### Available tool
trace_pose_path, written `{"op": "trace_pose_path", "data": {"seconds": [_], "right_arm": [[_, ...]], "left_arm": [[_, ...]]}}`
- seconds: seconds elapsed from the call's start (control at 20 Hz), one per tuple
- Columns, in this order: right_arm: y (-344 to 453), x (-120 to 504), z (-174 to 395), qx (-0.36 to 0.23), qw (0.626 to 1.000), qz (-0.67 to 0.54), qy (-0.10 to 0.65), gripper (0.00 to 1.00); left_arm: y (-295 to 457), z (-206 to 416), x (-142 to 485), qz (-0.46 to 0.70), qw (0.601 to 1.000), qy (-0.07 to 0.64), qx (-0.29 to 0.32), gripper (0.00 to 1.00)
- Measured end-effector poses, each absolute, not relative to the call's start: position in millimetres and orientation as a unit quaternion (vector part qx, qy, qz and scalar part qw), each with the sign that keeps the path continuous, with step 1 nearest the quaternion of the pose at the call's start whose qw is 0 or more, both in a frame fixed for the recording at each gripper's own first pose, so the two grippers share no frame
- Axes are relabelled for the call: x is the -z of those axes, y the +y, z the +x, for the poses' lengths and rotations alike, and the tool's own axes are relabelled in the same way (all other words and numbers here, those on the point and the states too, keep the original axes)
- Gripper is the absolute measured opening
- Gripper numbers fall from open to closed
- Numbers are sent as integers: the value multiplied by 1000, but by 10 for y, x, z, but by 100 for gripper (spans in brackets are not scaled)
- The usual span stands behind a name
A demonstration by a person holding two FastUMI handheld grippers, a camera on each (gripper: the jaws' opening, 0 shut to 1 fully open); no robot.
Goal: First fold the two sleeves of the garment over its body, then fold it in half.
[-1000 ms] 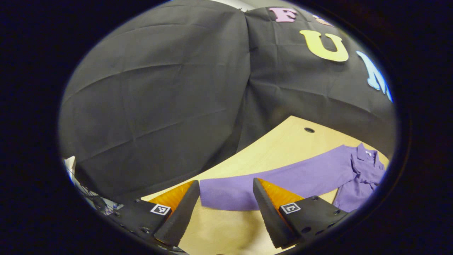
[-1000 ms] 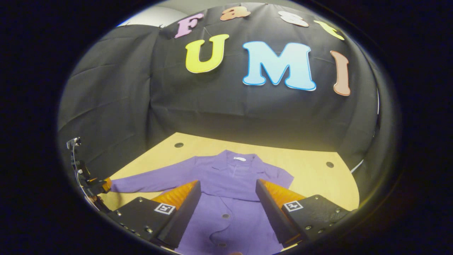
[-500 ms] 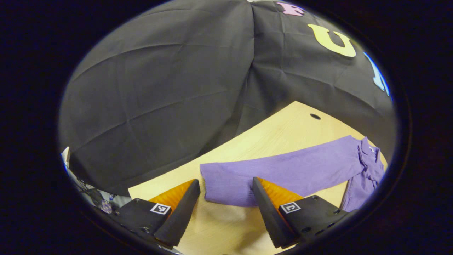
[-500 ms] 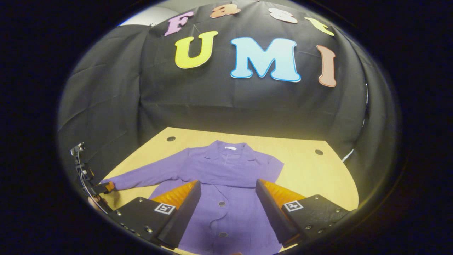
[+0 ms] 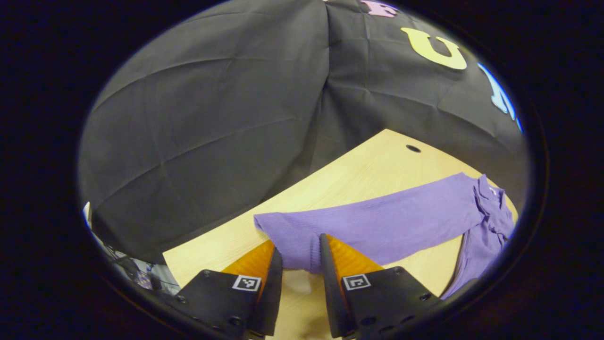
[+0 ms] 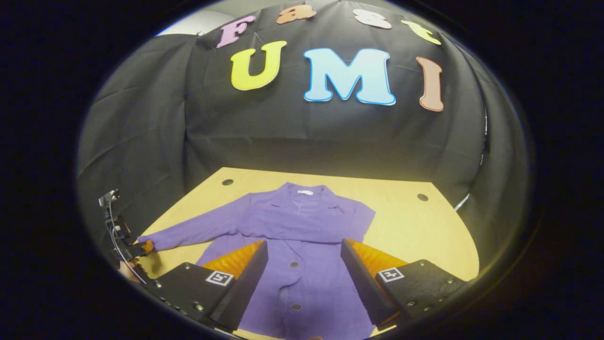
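A purple buttoned garment [image 6: 302, 217] lies flat on the wooden table [image 6: 415, 236], collar toward the booth wall. One sleeve [image 6: 306, 232] lies folded across the chest. The other sleeve [image 5: 377, 224] stretches straight out to the side. In the left gripper view, my left gripper [image 5: 301, 262] is shut on that sleeve's cuff [image 5: 297, 243], which bunches between the fingers. The right gripper view shows this gripper [image 6: 138, 249] small at the far left, at the sleeve end. My right gripper [image 6: 304, 267] hangs open over the garment's lower front, holding nothing.
The table has small round holes near its far corners [image 6: 228, 182] [image 6: 422, 197]. Black cloth walls close in behind and to both sides. Bare wood lies right of the garment [image 6: 424, 255]. The table's left edge [image 5: 188, 252] runs close to the cuff.
My left gripper moved forward over the cuff and its fingers closed on it. The right gripper drew back slightly, staying open.
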State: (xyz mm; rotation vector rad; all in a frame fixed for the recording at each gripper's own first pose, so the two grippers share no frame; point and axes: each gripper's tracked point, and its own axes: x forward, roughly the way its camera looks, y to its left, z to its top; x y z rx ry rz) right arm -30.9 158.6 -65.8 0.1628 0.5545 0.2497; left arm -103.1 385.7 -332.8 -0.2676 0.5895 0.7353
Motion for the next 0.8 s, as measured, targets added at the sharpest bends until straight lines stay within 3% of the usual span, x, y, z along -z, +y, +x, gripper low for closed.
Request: {"op": "trace_pose_path", "data": {"seconds": [0.1,0.35,0.6,0.65,0.7,0.8], "right_arm": [[1493,694,-323,-116,950,90,276,95],[1184,772,-329,-100,950,101,277,95],[959,845,-323,-90,952,104,275,95],[934,870,-323,-89,951,107,276,90],[914,895,-330,-87,951,110,277,95],[872,933,-316,-87,950,110,277,95]], "left_arm": [[3837,-988,3321,-133,882,284,-351,28],[3761,-838,3205,-141,888,290,-329,10],[3700,-691,2819,-171,893,259,-327,9],[3656,-607,2691,-171,897,251,-321,10],[3609,-495,2567,-168,902,242,-315,10],[3436,-246,2296,-164,914,222,-296,10]]}}
